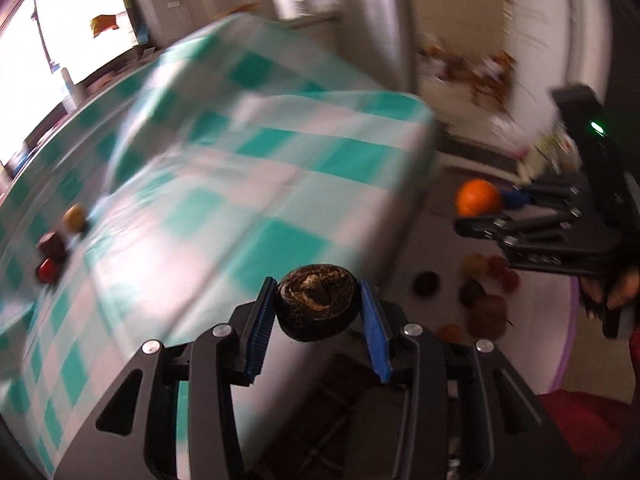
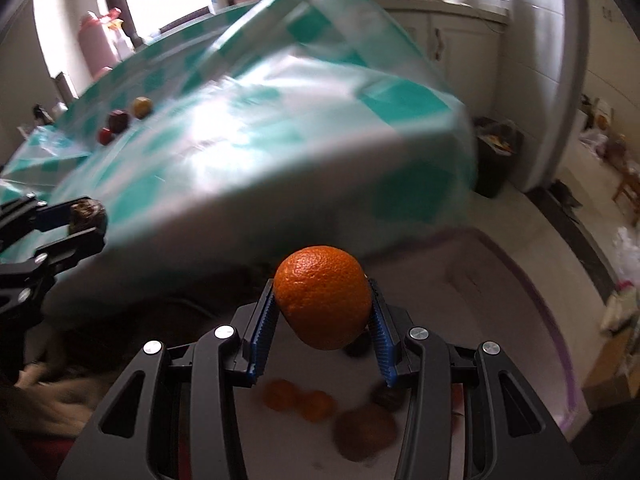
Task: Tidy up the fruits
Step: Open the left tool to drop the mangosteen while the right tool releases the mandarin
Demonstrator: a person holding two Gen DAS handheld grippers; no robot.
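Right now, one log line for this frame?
left gripper: shut on dark brown fruit | right gripper: shut on orange | three fruits on checked tablecloth

1. Daylight pours in from a window (image 1: 76, 28) at the upper left of both my views; it is blown out to plain white.
2. The checked cloth (image 1: 224, 184) on the worktop is smeared by motion blur, its squares streaked, with a bright glare patch across its middle in my right view.
3. My fingers (image 2: 262, 336) and the orange (image 2: 323, 298) they hold stay sharp; the dark fruit (image 1: 318, 302) in my left view is crisp too.
4. The loose fruits (image 2: 332, 412) below are soft and blurred.
5. Fisheye bending curves the walls and worktop edges, and the corners fall off to black.
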